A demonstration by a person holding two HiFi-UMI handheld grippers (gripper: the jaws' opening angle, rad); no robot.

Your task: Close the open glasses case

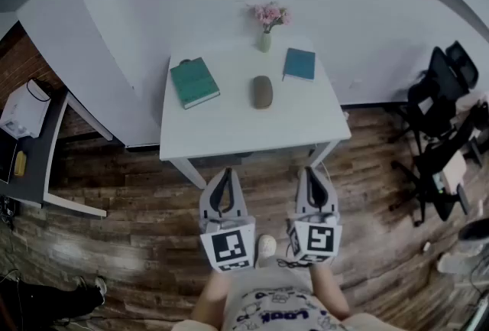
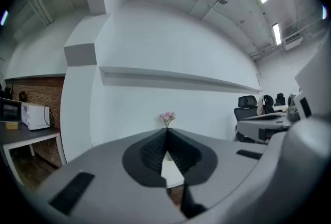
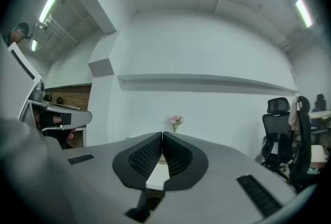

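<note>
Glasses case (image 1: 262,92) lay upper centre, on the table (image 1: 229,131); I judged it light, rigid, smooth, best pressed at its lid; left gripper (image 1: 224,178) and right gripper (image 1: 312,173) were closed, empty.

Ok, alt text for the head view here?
A white table holds a glasses case at its middle, a green book left of it, a blue book right of it and a vase of pink flowers behind. The left gripper and right gripper, jaws together, hang short of its near edge, over wooden floor.
</note>
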